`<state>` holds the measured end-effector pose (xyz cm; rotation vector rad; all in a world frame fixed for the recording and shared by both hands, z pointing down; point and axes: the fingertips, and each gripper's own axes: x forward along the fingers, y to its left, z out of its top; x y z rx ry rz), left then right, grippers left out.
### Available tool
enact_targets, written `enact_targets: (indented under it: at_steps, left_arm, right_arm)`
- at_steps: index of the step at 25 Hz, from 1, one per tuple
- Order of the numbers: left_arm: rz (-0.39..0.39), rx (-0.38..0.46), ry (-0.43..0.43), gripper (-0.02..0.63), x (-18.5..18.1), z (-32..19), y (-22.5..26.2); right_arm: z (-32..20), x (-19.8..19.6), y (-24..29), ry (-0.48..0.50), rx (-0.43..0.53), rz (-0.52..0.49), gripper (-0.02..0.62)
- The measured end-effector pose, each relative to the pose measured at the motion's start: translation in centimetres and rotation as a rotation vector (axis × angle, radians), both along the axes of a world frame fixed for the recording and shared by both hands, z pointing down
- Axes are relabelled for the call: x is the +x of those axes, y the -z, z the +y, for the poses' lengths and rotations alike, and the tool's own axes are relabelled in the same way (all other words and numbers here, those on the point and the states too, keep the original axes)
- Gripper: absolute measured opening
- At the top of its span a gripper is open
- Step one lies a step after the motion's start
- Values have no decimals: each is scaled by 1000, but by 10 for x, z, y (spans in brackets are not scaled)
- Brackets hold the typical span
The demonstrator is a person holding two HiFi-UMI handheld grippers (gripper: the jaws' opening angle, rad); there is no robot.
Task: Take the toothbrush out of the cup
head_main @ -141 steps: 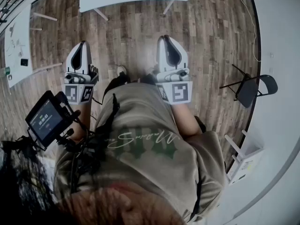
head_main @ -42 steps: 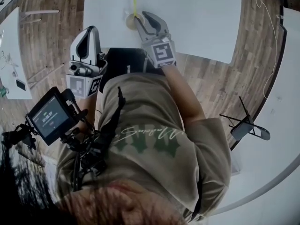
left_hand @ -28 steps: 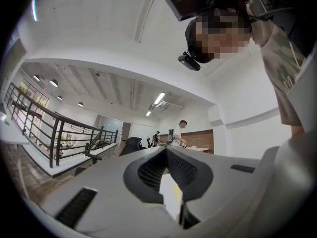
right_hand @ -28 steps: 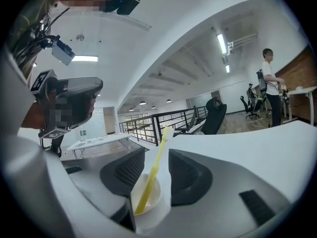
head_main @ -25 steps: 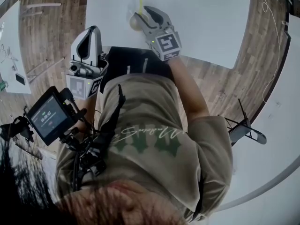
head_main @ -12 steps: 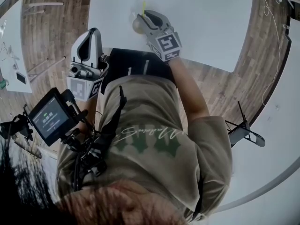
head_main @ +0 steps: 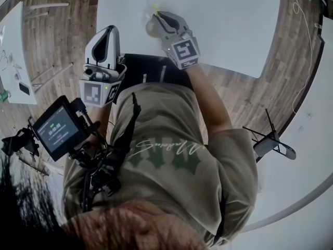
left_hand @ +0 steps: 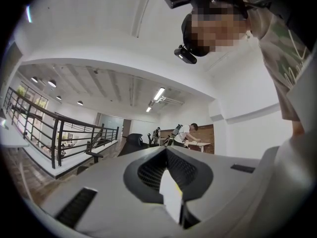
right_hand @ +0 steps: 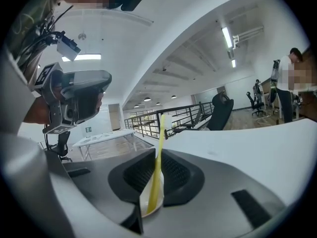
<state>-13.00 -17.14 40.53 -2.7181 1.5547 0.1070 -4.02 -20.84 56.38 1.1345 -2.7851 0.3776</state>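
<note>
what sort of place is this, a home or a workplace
Probably an open-plan office or lab: plain white tables, a black office chair, a metal railing like a mezzanine's, and strip lights overhead.

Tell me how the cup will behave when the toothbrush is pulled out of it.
The cup looks small and thin-walled, so probably light and apt to tip. The toothbrush leans on its rim, so a slanted pull may drag it along the smooth-looking table.

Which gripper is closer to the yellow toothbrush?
Right. The right gripper is at the cup; its jaws have just been closing onto the toothbrush standing in it. The left gripper hangs off the table, left of the cup, nearer the person, shut.
</note>
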Motion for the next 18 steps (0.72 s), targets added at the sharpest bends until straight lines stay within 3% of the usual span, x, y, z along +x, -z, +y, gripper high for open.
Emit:
enact_targets:
  at_steps: [18]
  left_arm:
    - [-18,-54,28,-9,25,-30,-21]
  right_arm:
    - [-1,6,18,-48,24,-17,25]
